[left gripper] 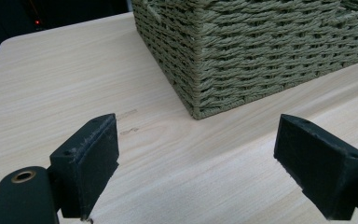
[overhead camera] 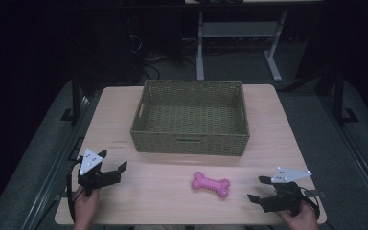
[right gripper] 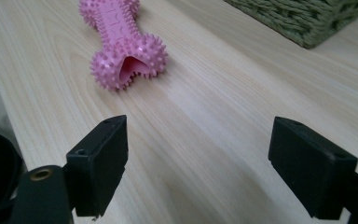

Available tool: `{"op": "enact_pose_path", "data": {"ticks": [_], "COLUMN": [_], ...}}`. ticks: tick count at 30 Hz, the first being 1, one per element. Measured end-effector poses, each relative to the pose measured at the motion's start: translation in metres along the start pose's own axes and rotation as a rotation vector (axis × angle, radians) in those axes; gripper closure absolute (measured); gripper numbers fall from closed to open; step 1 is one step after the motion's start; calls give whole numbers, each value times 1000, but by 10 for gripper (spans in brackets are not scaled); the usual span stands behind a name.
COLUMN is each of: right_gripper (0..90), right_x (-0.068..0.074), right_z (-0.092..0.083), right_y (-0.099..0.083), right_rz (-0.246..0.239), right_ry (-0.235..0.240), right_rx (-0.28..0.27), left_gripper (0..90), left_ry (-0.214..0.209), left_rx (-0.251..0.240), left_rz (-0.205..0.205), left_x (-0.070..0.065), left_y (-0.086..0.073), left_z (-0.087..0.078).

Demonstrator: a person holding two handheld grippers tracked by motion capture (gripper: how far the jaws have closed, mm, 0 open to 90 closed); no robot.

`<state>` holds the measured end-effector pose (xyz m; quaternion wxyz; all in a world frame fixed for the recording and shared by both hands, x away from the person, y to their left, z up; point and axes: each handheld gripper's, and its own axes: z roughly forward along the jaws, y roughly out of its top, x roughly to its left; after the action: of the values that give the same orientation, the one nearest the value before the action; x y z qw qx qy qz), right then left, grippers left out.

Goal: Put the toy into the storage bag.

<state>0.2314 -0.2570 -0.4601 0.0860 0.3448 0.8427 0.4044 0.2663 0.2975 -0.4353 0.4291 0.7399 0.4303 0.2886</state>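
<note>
A pink spiky bone-shaped toy [overhead camera: 211, 184] lies on the wooden table near its front edge, a little right of centre. In the right gripper view the pink toy [right gripper: 121, 42] lies ahead and to the left of the jaws, apart from them. A green woven basket [overhead camera: 190, 116] stands at the middle back of the table. My left gripper [overhead camera: 113, 167] rests at the front left, open and holding nothing; its own view has the basket's corner [left gripper: 200, 70] just ahead. My right gripper [overhead camera: 259, 188] sits at the front right, open, pointing left toward the toy.
The light wooden table [overhead camera: 124, 201] has bare wood between the grippers and around the toy. Beyond the table stand dark floor, cables and a white desk frame [overhead camera: 239, 43]. A hand holds each gripper at the table's front edge.
</note>
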Motion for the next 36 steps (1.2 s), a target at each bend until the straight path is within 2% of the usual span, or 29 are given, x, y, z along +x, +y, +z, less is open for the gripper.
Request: {"op": "enact_pose_path", "data": {"ticks": [8, 16, 17, 21, 30, 31, 36], "right_gripper": [179, 181, 180, 180, 180, 180, 182], "right_x": [-3, -6, -5, -2, 9, 12, 19], "right_z": [9, 11, 12, 13, 22, 24, 25], "right_y": [17, 34, 37, 43, 68, 73, 85], "right_rz": [-36, -63, -61, -79, -141, -160, -191], "right_ry": [49, 83, 84, 82, 113, 118, 129], "right_rx": [53, 82, 88, 89, 122, 134, 139], "left_gripper": [133, 133, 133, 133, 133, 133, 133], "left_ry": [-1, -4, -5, -9, -8, -6, -3], "left_rx": [5, 6, 8, 8, 1, 1, 2], "left_rz": [0, 3, 13, 13, 9, 10, 11], "left_x": [-1, -1, -1, -1, -1, -1, 0], "left_y": [1, 2, 2, 2, 2, 1, 1], "left_z": [3, 5, 5, 5, 4, 3, 2]}}
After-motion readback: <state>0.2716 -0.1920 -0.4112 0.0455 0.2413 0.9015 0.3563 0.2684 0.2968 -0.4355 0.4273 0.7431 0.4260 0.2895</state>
